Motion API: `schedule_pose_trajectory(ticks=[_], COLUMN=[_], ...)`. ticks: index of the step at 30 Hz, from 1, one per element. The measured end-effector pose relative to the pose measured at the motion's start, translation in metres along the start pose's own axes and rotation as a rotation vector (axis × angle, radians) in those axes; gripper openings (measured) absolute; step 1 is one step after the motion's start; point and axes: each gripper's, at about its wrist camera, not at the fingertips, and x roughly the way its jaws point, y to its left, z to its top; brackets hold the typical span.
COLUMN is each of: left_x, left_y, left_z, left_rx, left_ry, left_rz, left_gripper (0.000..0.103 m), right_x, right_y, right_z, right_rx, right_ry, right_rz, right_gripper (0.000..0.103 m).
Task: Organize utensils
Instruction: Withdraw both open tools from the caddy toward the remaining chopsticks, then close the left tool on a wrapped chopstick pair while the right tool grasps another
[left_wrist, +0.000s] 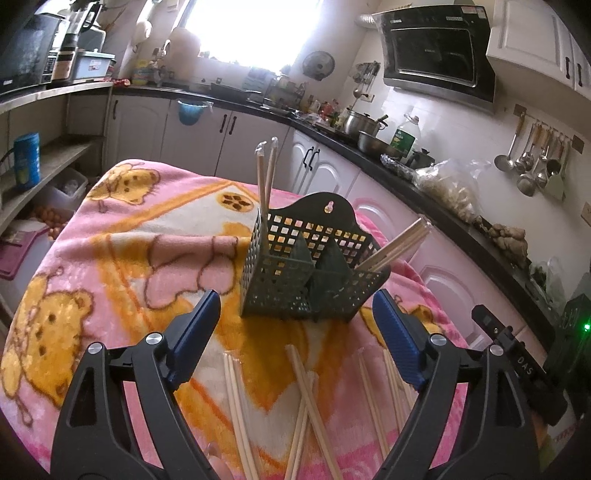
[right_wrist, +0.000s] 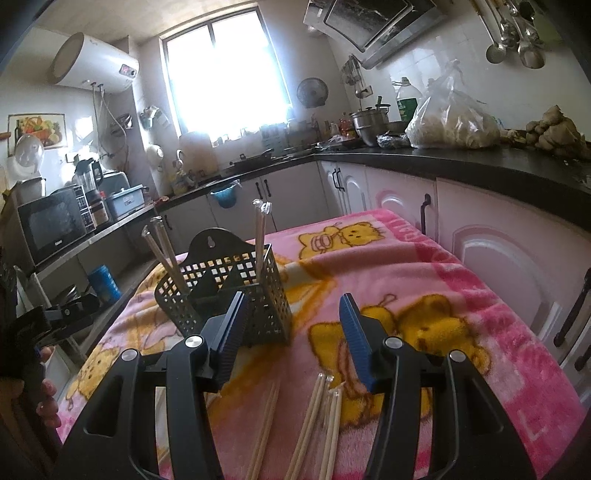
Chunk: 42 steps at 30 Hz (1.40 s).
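Left gripper (left_wrist: 295, 306): jaws wide apart, nothing between the blue pads (left_wrist: 195, 328), pointing forward and slightly down. Right gripper (right_wrist: 293, 317): same, jaws spread and empty. Person's fingers (right_wrist: 46, 398) are visible at the right wrist view's left edge, on the left gripper's handle.

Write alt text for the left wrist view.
An open left tool hovers over loose chopsticks lying on a pink bear-print blanket, facing a dark perforated utensil caddy. Chopsticks already stand in the caddy's two outer compartments. Behind are kitchen cabinets and a cluttered black countertop.
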Motion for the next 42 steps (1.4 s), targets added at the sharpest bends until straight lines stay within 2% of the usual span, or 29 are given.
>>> schedule_pose_trajectory(ticks=[19, 33, 38, 42], left_x=[0.005, 0.028, 0.038, 0.045], left_y=[0.008, 0.018, 0.023, 0.029], left_z=[-0.033, -0.058, -0.065, -0.069], left_rx=[-0.003, 0.0, -0.011, -0.022], left_ry=[0.079, 0.179, 0.212, 0.236], left_rz=[0.029, 0.055, 0.053, 0.056], left_gripper=[0.075, 0.075, 0.075, 0.07], right_x=[0.001, 0.031, 0.038, 0.043], right_y=[0.015, 0.028, 0.031, 0.033], right_z=[-0.031, -0.061, -0.068, -0.071], right_rx=[-0.055, -0.099, -0.102, -0.107], right_ry=[0.117, 0.318, 0.359, 0.38], right_rz=[0.074, 0.128, 0.138, 0.142], right_gripper=[0.049, 0.034, 0.03, 0.03])
